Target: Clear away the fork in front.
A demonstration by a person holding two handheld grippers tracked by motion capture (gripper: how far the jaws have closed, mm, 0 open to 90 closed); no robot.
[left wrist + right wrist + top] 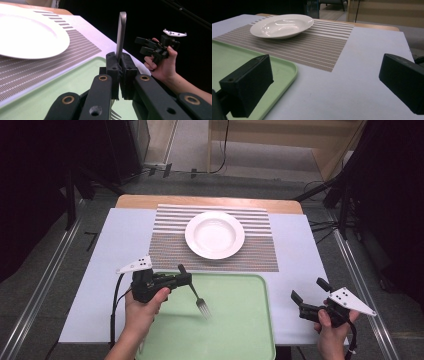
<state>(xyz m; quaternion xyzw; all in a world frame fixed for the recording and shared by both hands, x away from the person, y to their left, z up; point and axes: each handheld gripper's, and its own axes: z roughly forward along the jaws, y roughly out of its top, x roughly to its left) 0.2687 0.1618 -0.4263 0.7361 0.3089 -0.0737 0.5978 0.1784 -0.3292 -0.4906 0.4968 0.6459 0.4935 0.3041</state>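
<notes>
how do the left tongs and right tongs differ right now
The left tongs are shut on a fork; the right tongs stand open with nothing between them. The left tongs hang over the green tray, the right tongs over the bare white tabletop beside it. Both are black, hand-held and carry a grey three-cornered plate.

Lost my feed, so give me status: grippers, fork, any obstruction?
Left gripper shut on fork, tines hanging over green tray. Right gripper open, empty. Nothing between fork and plate.
</notes>
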